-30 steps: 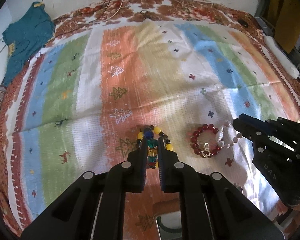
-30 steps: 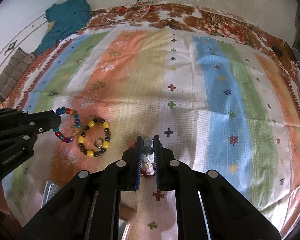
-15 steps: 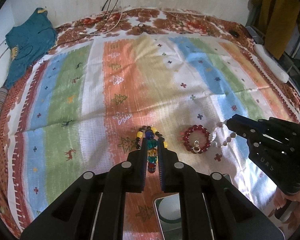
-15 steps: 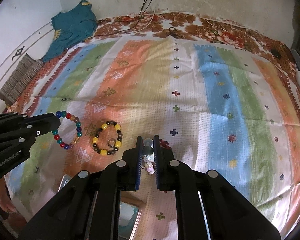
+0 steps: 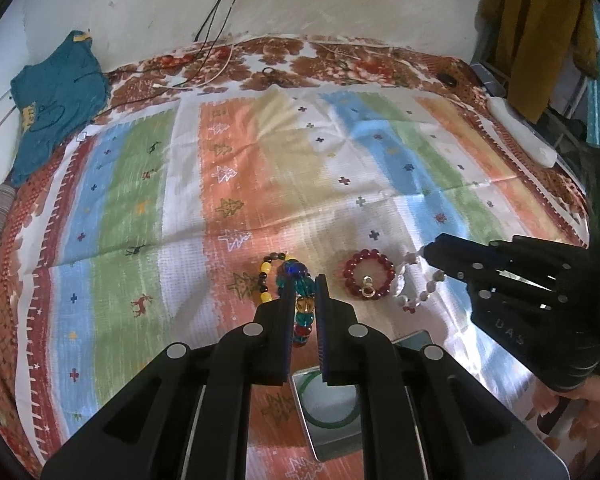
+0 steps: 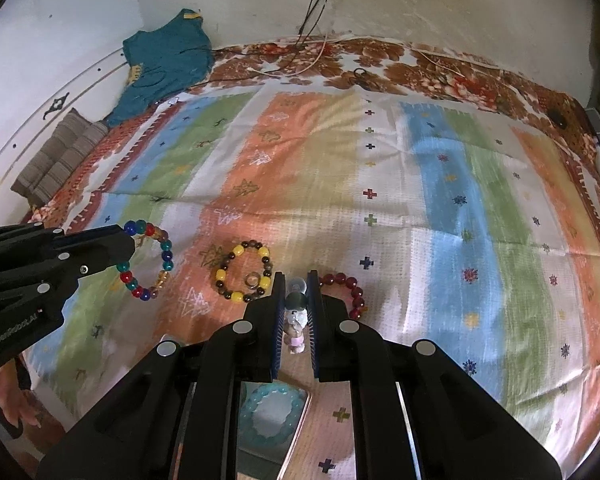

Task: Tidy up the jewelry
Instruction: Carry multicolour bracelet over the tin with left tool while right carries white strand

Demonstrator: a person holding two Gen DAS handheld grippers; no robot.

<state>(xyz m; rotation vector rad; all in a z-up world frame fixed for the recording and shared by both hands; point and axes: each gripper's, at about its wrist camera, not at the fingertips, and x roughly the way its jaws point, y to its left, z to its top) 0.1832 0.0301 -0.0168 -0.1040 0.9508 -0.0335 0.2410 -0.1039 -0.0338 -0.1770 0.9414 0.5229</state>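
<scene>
The left gripper (image 5: pixel 303 280) is closed on the multicoloured bracelet (image 6: pixel 146 260), its 2 fingers pinching one side of the bead ring, which hangs off their tips above the striped cloth (image 5: pixel 180 184). The right gripper (image 6: pixel 296 280) is likewise clamped, on the pale bracelet (image 5: pixel 414 284), a strand of whitish and pink beads that dangles beside its tips. Both pieces look lifted clear of the cloth, though the fisheye view makes the gap hard to judge.

Left lying on the cloth are the yellow-and-black bracelet (image 6: pixel 244 272), with a small ring (image 6: pixel 252 279) inside its loop, and the red bracelet (image 5: pixel 369 274), which encircles a gold ring (image 5: pixel 367 281). Directly below the grippers, near the cloth's front edge, sit 2 shiny trays: one (image 5: pixel 332 440) holding a green bangle (image 5: pixel 328 404), the other (image 6: pixel 296 428) a light-blue bracelet (image 6: pixel 272 410).

Compared with 1 s ago, both grippers have risen and drawn back with their grips unchanged: more of the far wall shows, and the trays, barely visible before, now lie in plain sight under the fingers. I read this as the carry stage, each held bracelet likely headed for a tray, with 2 bracelets and 2 rings not yet sorted
</scene>
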